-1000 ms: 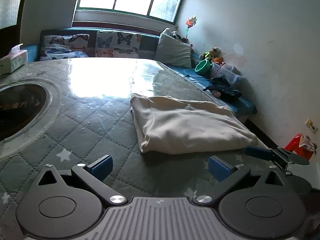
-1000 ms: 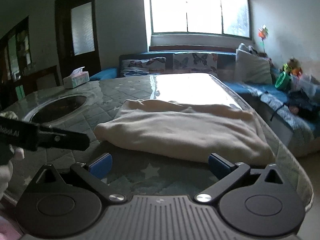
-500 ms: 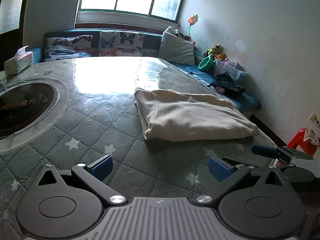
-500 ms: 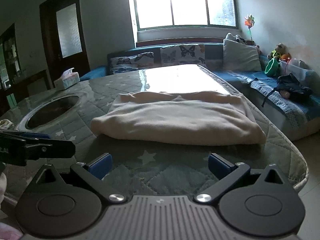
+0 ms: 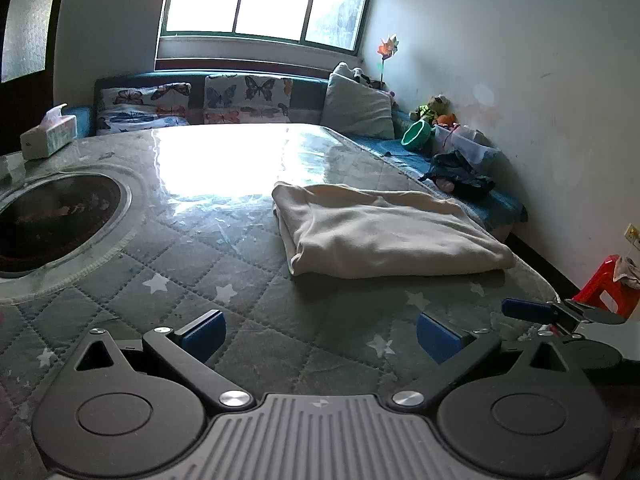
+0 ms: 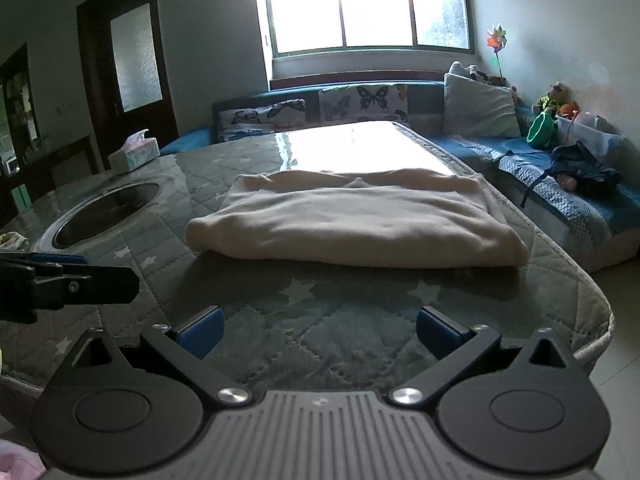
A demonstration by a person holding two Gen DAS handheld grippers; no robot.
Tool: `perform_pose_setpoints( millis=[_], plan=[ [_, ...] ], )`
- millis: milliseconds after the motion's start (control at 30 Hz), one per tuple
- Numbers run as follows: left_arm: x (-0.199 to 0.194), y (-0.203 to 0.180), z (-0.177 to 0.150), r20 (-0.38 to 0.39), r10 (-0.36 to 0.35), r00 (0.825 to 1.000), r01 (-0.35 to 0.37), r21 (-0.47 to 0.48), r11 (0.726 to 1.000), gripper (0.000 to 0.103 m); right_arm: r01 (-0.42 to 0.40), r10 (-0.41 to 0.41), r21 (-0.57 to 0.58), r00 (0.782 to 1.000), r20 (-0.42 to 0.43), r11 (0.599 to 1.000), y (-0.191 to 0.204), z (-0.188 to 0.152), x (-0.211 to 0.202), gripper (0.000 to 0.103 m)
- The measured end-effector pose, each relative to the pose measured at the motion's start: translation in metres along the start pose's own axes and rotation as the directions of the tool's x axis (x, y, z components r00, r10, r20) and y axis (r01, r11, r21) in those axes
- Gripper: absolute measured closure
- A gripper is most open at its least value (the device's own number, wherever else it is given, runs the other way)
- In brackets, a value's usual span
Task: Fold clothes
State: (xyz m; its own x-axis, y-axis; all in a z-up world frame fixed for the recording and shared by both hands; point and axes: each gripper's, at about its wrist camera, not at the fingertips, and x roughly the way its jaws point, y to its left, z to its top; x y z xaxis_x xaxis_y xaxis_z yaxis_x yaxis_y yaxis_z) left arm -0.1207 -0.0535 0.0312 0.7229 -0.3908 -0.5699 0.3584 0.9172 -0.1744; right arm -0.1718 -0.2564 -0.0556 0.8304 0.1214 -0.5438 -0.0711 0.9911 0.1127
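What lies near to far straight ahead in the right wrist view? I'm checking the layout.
right gripper → quilted table cover → folded cream garment → glare on the tabletop → butterfly cushion → window

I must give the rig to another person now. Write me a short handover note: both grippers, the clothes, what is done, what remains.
Left hand-held gripper: open, empty, above the quilted table cover, short of the garment.
Right hand-held gripper: open, empty, also short of it.
Cream garment: lies folded into a flat rectangle near the table's right edge; nothing touches it.
Done: the fold looks complete.
Left: perhaps one more fold or tidying; no other clothes are on the table.
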Motion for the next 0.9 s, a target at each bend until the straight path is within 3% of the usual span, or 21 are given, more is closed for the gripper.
perform_pose_setpoints(
  millis=[900],
  plan=[
    [-0.017, -0.010, -0.011, 0.036, 0.024, 0.999, -0.025, 0.011, 1.000, 0.000, -0.010, 0.011, -0.023, 0.999, 0.048, 1.000, 0.007, -0.006, -0.016, 0.000]
  ],
)
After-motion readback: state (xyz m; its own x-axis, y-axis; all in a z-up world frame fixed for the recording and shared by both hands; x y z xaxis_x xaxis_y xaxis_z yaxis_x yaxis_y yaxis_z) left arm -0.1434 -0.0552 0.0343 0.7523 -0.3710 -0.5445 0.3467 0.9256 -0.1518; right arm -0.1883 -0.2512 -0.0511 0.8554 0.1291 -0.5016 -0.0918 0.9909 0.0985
